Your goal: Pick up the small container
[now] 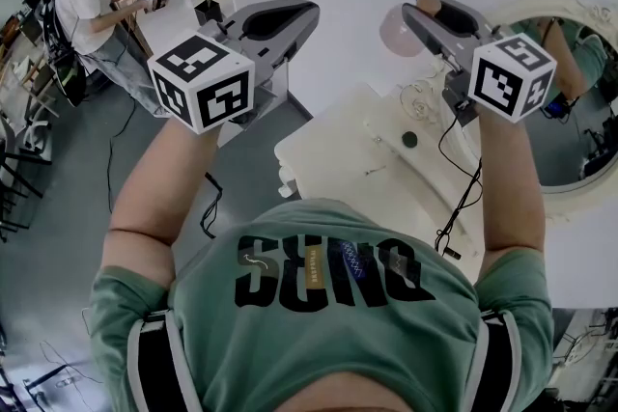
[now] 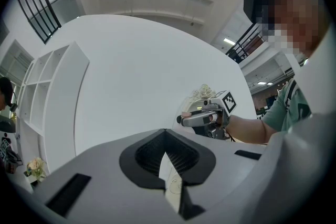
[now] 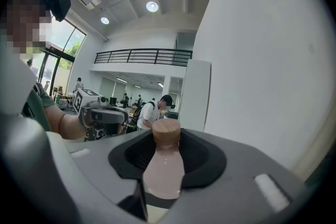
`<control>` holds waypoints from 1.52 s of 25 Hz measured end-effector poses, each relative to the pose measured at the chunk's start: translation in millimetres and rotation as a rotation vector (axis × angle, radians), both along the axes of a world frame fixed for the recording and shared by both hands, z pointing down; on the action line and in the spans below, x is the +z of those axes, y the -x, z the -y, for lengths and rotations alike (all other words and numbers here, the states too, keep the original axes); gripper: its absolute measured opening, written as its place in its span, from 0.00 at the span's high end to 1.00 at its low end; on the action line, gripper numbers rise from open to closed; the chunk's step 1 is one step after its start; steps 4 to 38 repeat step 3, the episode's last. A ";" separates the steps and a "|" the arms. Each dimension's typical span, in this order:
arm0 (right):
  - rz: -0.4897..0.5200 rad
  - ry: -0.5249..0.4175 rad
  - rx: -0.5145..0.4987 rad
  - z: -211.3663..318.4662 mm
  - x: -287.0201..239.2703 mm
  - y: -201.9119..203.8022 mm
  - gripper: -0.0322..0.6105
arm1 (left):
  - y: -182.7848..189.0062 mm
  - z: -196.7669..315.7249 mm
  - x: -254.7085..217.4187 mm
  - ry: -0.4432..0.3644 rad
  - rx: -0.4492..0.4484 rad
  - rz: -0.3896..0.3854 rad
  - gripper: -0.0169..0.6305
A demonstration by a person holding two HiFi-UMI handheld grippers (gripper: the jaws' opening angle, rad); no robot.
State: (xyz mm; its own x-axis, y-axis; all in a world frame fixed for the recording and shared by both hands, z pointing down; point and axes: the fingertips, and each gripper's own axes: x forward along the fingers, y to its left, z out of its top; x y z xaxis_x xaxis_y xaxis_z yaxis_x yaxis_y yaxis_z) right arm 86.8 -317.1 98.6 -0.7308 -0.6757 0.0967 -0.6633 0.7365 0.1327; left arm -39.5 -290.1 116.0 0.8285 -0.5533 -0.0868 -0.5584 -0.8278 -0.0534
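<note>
Overhead first: person in green tee (image 1: 328, 304) has both arms raised, one tool per hand. L gripper (image 1: 293, 14) sits at left, R gripper (image 1: 417, 17) at right, w/ the small container (image 1: 394, 32) at its tip, pinkish and lifted off the white table (image 1: 328, 159) below. Round mirror (image 1: 579, 101) at right edge; second person (image 1: 92, 5) stands top left. Next, left gripper view: L claw's jaws drawn together w/ only a thin slit between the dark pads, nothing gripped. White wall (image 2: 142, 71) fills most of the frame ahead, white shelf unit (image 2: 55, 86) at left, and R gripper shows mid-right, pointing left. Lastly, right gripper view: R claw clamped on the small container, which has a pale pink body and a tan round lid (image 3: 166, 131) and stands upright between the pads. L gripper shows at left, the wall takes up the right side.
</note>
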 end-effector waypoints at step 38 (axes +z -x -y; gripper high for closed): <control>0.001 -0.002 -0.002 -0.7 0.0 0.0 0.72 | -0.4 -0.8 -0.4 -0.002 0.000 -0.001 0.97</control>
